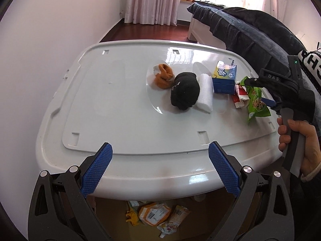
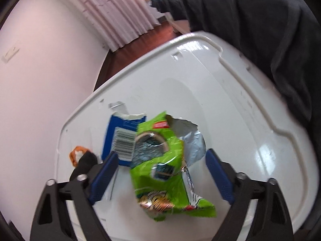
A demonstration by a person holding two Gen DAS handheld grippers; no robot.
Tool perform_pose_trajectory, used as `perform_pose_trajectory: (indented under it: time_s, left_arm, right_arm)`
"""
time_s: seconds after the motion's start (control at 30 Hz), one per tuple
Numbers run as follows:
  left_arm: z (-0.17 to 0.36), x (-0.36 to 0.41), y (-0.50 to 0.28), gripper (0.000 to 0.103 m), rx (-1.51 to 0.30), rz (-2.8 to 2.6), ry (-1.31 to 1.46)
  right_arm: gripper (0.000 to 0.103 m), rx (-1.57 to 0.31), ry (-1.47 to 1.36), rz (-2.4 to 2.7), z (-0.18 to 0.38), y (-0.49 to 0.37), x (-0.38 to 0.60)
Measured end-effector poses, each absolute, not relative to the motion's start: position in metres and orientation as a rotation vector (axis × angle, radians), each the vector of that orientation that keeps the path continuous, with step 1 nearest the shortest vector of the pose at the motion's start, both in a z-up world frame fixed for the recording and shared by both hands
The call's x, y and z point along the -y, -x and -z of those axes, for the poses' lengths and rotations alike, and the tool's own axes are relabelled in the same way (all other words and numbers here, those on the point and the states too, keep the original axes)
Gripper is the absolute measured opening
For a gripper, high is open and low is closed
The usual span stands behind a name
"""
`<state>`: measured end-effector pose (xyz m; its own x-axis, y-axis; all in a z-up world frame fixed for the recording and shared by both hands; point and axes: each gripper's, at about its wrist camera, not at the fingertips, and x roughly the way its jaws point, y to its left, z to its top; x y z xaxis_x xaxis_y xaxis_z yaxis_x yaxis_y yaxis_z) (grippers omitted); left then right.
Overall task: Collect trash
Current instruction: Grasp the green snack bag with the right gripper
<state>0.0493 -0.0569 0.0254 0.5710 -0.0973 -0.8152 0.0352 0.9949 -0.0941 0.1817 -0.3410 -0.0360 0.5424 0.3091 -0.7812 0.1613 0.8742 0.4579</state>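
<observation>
While its torn top gapes to show silver foil, the crinkled green snack bag (image 2: 168, 172) lies at the white plastic worktop's (image 1: 120, 108) right edge, between the right gripper's (image 2: 160, 176) wide-spread blue fingers. Beside it sit a blue tissue box (image 1: 224, 78), white foam roll (image 1: 205, 92), black sock (image 1: 184, 94) and orange sock (image 1: 163, 76). Left gripper (image 1: 160, 172) hangs open over a box holding wrappers (image 1: 154, 213).
</observation>
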Motion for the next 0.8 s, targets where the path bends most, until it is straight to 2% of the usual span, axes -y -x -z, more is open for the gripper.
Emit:
perform_pose_trajectory:
  time_s: [0.13,0.37,0.6,0.73,0.8]
  left_arm:
    - [-0.027,0.058,-0.049,0.094,-0.951,0.076,0.055]
    - [-0.020,0.060,-0.048,0.094,-0.971,0.080,0.051]
    - [-0.015,0.062,-0.050,0.094,-0.975,0.078,0.055]
    - [-0.014,0.059,-0.051,0.094,-0.963,0.076,0.078]
    - [-0.014,0.058,-0.050,0.094,-0.958,0.081,0.087]
  right_arm:
    - [0.053,-1.015,-0.610,-0.056,0.046,-0.172,0.356]
    - [0.055,-1.001,-0.557,0.013,0.042,-0.175,0.359]
    - [0.056,-1.006,-0.383,0.041,0.043,-0.183,0.342]
    - [0.040,-1.008,-0.263,0.044,0.041,-0.181,0.328]
    - [0.037,-0.999,-0.245,0.037,0.038,-0.177,0.327]
